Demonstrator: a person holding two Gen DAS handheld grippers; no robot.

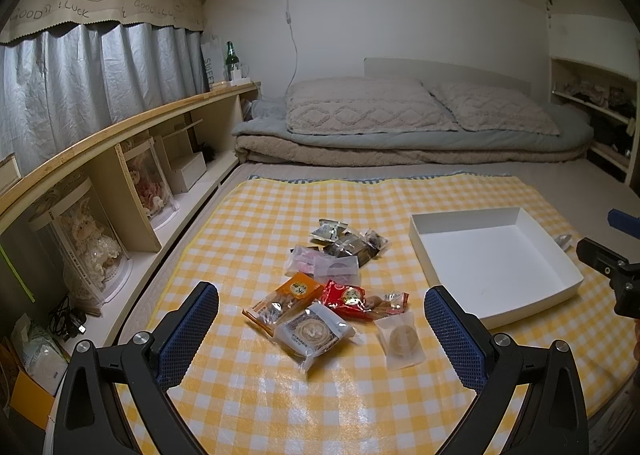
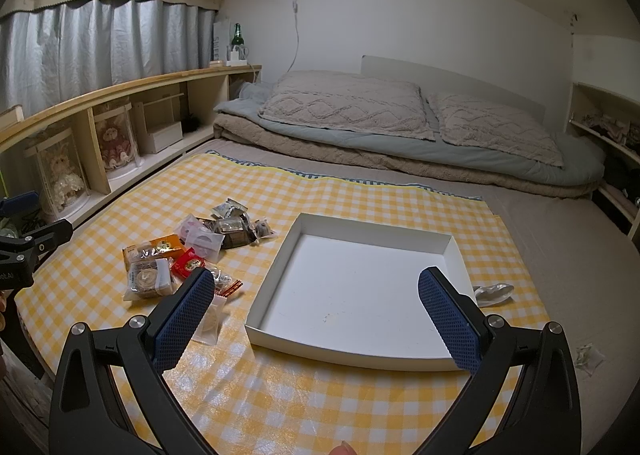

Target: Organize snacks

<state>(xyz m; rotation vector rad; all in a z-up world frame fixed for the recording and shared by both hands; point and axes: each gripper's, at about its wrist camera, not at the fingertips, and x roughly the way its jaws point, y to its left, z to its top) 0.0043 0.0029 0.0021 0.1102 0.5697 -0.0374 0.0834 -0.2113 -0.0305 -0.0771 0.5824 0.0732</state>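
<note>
Several wrapped snacks lie in a loose heap on a yellow checked cloth (image 1: 248,223): an orange packet (image 1: 286,297), a red packet (image 1: 352,297), a clear-wrapped round cake (image 1: 314,333), a small white pouch (image 1: 402,341), pink pouches (image 1: 320,263) and dark packets (image 1: 352,241). To their right sits a shallow white box (image 1: 556,251), with nothing in it. My left gripper (image 1: 322,331) hovers open over the near snacks. My right gripper (image 2: 316,319) is open above the white box (image 2: 352,353), with the snack heap (image 2: 192,251) to its left.
A silver wrapper (image 2: 494,293) lies just right of the box, and a small clear packet (image 2: 588,359) sits off the cloth. Folded bedding and pillows (image 1: 384,115) fill the back. A low shelf with boxed dolls (image 1: 96,239) runs along the left.
</note>
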